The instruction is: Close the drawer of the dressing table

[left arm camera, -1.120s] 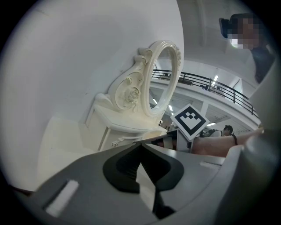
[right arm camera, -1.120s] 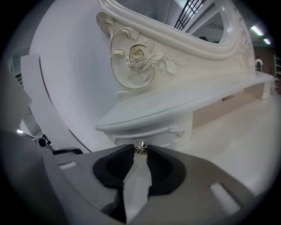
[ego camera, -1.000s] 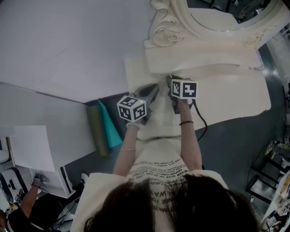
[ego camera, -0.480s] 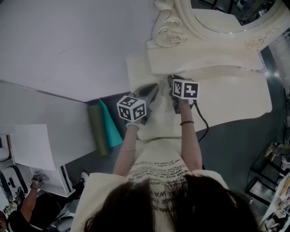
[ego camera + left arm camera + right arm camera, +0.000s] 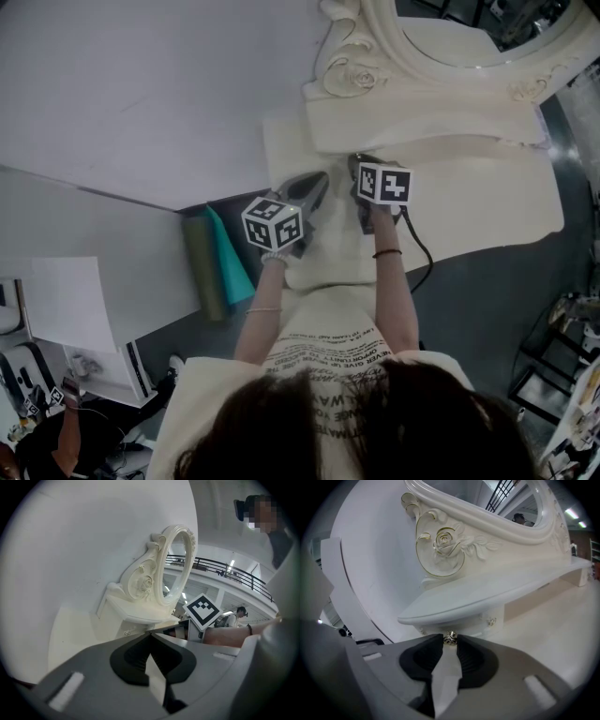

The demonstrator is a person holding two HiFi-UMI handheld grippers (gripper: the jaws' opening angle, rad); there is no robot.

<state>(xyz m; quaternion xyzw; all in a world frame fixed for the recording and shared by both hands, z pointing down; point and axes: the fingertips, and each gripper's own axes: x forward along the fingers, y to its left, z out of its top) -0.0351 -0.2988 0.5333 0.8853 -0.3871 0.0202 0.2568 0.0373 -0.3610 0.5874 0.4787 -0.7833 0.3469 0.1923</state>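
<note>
Pinching knob [image 5: 450, 639] with right fingers [image 5: 472, 657], lower middle, to push drawer [image 5: 476, 626] shut | holding left fingers [image 5: 131, 659] clenched on nothing, just beside, likely spare

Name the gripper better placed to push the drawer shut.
Right. The right gripper pinches the drawer knob; the left gripper is shut, empty, with no knob at its jaws.
</note>
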